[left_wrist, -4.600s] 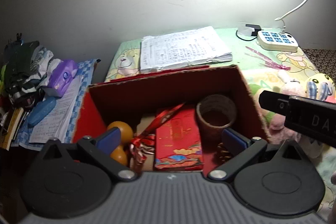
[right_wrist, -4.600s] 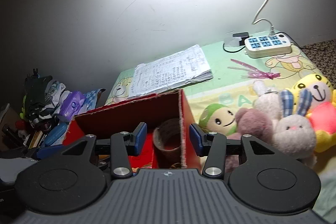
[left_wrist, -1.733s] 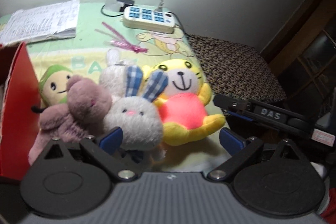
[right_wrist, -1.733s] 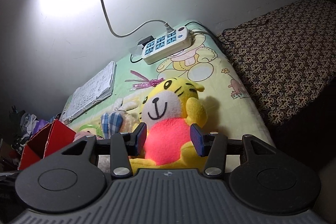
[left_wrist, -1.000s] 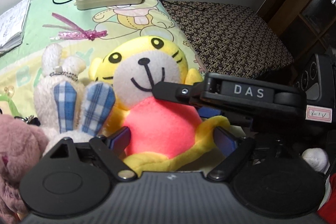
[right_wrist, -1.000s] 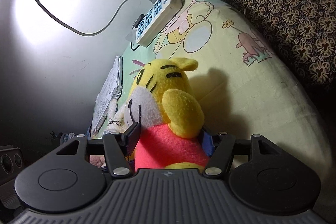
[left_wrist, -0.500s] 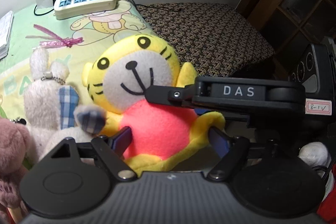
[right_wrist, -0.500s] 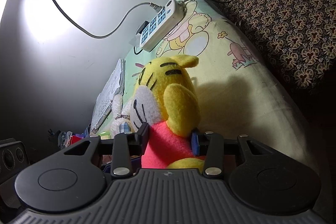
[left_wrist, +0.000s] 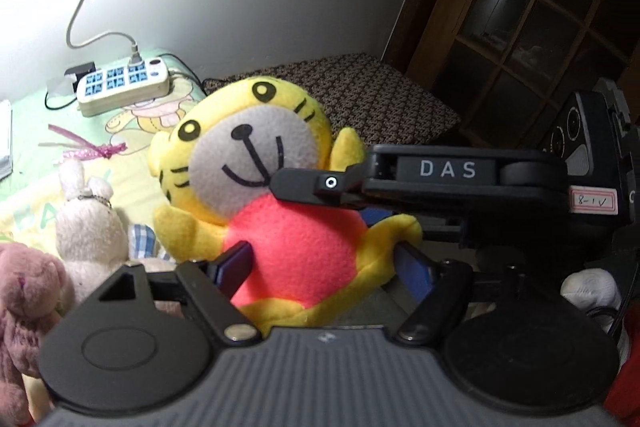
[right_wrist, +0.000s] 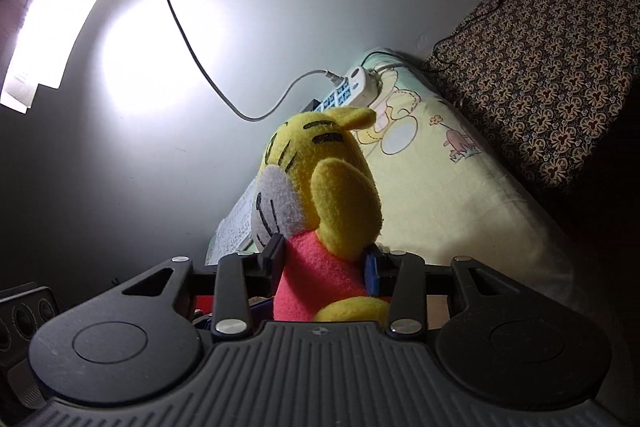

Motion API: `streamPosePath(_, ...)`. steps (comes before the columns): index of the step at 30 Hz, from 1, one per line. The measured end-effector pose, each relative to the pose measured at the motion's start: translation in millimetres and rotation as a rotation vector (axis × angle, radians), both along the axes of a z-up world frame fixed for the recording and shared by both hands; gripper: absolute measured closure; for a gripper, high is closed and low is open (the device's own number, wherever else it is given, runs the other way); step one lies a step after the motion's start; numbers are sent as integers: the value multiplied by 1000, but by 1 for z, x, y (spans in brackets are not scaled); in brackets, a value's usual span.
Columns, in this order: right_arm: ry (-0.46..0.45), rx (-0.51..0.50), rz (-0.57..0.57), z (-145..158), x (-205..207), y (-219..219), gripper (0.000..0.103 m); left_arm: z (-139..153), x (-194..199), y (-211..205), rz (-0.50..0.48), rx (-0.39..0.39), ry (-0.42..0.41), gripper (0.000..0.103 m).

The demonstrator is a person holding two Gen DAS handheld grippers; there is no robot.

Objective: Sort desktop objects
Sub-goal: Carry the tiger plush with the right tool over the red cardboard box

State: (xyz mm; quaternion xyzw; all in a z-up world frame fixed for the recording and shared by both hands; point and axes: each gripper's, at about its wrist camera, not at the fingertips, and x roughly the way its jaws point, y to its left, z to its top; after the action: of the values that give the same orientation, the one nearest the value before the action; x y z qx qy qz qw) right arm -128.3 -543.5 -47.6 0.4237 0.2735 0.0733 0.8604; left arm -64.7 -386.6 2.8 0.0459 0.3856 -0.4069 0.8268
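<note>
Currently the right gripper [right_wrist: 326,265] is pinched on the yellow tiger plush [right_wrist: 320,211] at its pink torso, one finger on the chest side just under the white muzzle, the other behind the arm. In the left wrist view the plush [left_wrist: 288,239] is upright, face toward the camera, near the front right corner of the green cartoon-print cloth [left_wrist: 36,131]; the right gripper's black finger, marked "DAS", crosses its chest from the right. Whether the plush's base touches the cloth cannot be told.

Left gripper [left_wrist: 324,265]: jaws spread wide, either side of the plush's lower body, blue pads close to it but contact not clear.

Left of the tiger on the cloth: a white rabbit plush [left_wrist: 86,227], then a mauve plush [left_wrist: 24,291] at the frame's left edge. A pink ribbon [left_wrist: 94,149] lies behind the rabbit. A white power strip [left_wrist: 122,85] with a cable plugged in sits at the cloth's back edge by the wall. A patterned brown cushion [left_wrist: 360,103] adjoins the cloth's right edge.
</note>
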Motion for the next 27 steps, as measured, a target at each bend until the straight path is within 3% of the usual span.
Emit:
streamPosePath(7,-78,3,40,25,1,65,62,28,-16,77,45,-33,-92,26)
streamPosePath(14,-94,9,146,44,39,164,62,44,-13,189,170,-44,-130,26)
streamPosePath(20,-64,-31,167,58,57,238,62,43,4,267,218,-73,-94,25)
streamPosePath(27,8,-193,102,65,71,296,63,28,30,317,208,-108,-20,23)
